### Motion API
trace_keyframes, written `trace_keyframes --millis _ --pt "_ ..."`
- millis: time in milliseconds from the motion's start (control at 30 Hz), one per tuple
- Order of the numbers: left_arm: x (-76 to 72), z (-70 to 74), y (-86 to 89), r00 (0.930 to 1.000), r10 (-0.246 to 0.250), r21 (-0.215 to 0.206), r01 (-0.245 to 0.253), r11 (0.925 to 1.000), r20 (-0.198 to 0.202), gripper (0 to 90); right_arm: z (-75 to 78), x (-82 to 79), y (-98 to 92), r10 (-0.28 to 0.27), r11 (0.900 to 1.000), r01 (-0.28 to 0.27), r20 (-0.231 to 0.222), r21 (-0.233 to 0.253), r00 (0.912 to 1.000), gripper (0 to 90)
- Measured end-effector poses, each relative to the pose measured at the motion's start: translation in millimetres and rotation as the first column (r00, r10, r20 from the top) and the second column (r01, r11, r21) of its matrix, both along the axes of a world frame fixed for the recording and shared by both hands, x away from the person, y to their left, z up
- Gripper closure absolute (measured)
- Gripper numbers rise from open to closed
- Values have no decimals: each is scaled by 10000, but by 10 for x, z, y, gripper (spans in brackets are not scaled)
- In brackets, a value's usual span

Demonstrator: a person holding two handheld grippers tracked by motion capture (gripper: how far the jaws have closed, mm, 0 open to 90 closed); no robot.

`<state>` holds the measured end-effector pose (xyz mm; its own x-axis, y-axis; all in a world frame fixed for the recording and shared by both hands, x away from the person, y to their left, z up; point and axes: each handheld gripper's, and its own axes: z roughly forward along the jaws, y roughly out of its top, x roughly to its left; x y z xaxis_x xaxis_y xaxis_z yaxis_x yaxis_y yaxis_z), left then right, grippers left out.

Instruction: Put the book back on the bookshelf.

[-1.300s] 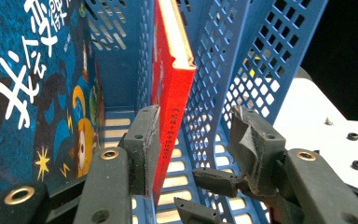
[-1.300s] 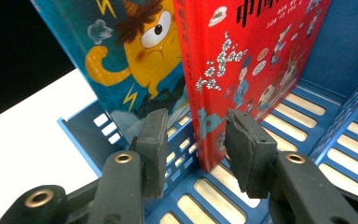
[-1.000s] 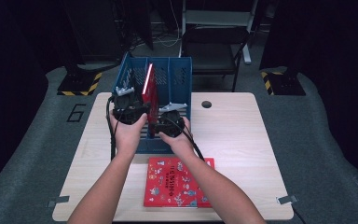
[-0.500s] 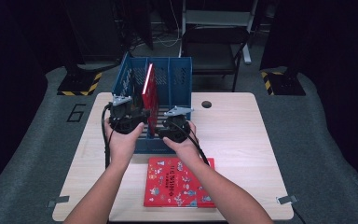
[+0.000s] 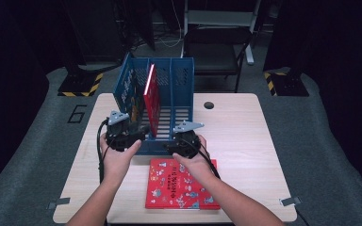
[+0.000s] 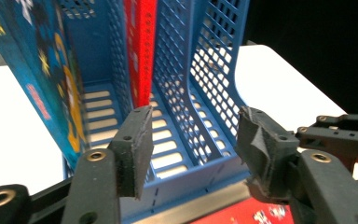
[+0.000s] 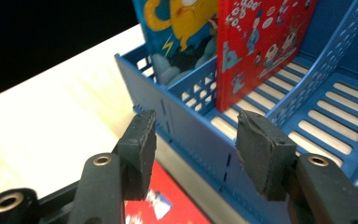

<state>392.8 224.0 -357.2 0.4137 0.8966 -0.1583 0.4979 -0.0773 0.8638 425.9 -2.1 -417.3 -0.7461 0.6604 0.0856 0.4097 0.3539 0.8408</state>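
On the left, a blue book (image 5: 125, 89) already stands in the rack's (image 5: 181, 77) leftmost slot, leaning outward against the side wall. My left gripper (image 5: 131, 126) hovers at the rack's front edge just below that book; in the left gripper view its jaws stand wide apart with nothing between them, only the slotted floor of the rack behind. Next along, a red book (image 5: 152, 100) stands upright in the second slot, close against a divider. The slots to the right of it look bare, as far as I can see. My right gripper (image 5: 185, 133) sits at the front lip of the rack, and in the right gripper view its jaws are also well spread and hold nothing, with the rack's front wall just beyond them. Below both hands, flat on the table (image 5: 245, 141) and touching or just short of the rack's front, lies a second red book (image 5: 169, 190), untouched. So I judge two books filed and one left: that flat book has yet to be picked up, stood on edge and slid into a free slot.
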Motion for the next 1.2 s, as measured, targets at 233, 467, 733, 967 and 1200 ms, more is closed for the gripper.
trace_keyframes --millis 233,467,733,967,1200 --pt "-146 -261 29 9959 -882 77 884 9961 -214 418 -63 -294 -179 255 9997 -254 76 -59 9996 459" --pt "-277 -563 124 9852 -1558 -283 1542 9876 -720 464 -243 -533 -527 -234 9996 231 -155 -167 9996 468" --pt "-358 -748 162 9823 -1501 -75 1503 9886 -1123 378 -378 -703 -831 -936 9955 943 -651 77 9935 468" --pt "-450 -832 153 9687 -2015 -17 2034 9791 -1449 271 -340 -855 -1035 -1384 9899 1402 -731 208 9877 417" --pt "-597 -858 161 9701 -2141 378 2196 9749 -1143 276 -318 -987 -1128 -1363 9907 1364 -506 -23 9894 335"
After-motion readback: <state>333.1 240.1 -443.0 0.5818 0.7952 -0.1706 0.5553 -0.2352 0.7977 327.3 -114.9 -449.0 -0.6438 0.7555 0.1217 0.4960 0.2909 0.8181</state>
